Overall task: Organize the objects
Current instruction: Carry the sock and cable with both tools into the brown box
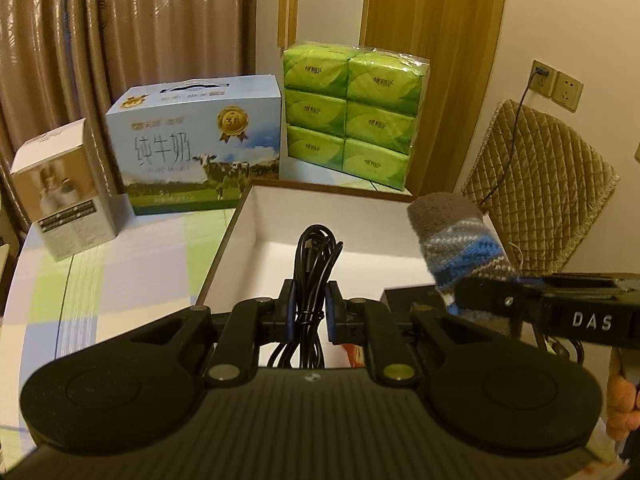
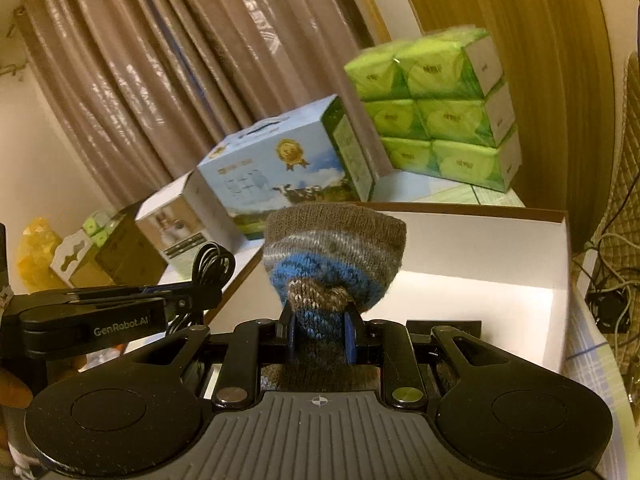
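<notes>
- Left claw point(image 1: 311, 312) was pinching the cable point(image 1: 316, 264), a bundled black coil, mid-bundle; loops stuck out ahead of the pads and the tails hung below.
- Cable judged light and floppy but springy. The coil will likely loosen once released. Best hold is across all strands at the waist of the bundle, as it was here.
- Cable sat above the near-left part of the box point(image 1: 256, 216), not resting in it.
- Right claw point(image 2: 320, 334) was clamped on the sock point(image 2: 334, 256), with the knit bunched between the pads.
- Sock judged soft, light and grippy, not fragile. It droops and folds, so a pinch near the middle keeps both ends short.
- Sock looked like a chunky knit with a grey-brown toe and blue, white and grey stripes. The toe end stood up ahead of the claw; the rest hung under it.
- Sock hovered over the near-right part of the box, above its white floor.
- Box was open with white walls and a brown rim, and looked mostly empty. A dark flat item lay at the near edge, too hidden to identify.
- Box sat on the table point(image 1: 120, 272); behind the box stood a milk carton point(image 1: 196, 148) and a tissue pack point(image 1: 352, 112).
</notes>
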Demonstrator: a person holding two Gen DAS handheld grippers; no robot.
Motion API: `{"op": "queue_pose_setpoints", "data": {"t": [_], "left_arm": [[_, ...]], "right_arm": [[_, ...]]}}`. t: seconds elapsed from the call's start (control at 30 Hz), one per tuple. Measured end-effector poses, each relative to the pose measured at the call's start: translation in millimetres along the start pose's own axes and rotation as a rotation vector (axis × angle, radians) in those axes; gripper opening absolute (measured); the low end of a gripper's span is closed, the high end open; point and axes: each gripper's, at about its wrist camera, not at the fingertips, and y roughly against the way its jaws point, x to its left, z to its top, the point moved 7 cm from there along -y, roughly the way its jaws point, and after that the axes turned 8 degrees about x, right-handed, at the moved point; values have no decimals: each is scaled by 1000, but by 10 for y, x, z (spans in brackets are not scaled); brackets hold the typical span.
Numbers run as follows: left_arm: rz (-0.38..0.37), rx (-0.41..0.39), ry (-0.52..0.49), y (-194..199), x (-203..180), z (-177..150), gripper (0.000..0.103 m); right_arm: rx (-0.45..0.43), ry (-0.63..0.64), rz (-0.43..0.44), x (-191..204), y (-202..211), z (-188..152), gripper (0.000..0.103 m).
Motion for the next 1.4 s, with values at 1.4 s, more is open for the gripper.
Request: {"op": "queue_pose_setpoints", "data": {"t": [1.4], "left_arm": [[17, 253, 14, -1287, 380, 71, 29]], "right_arm": [[197, -165, -85, -304, -1121, -8, 55]]}}
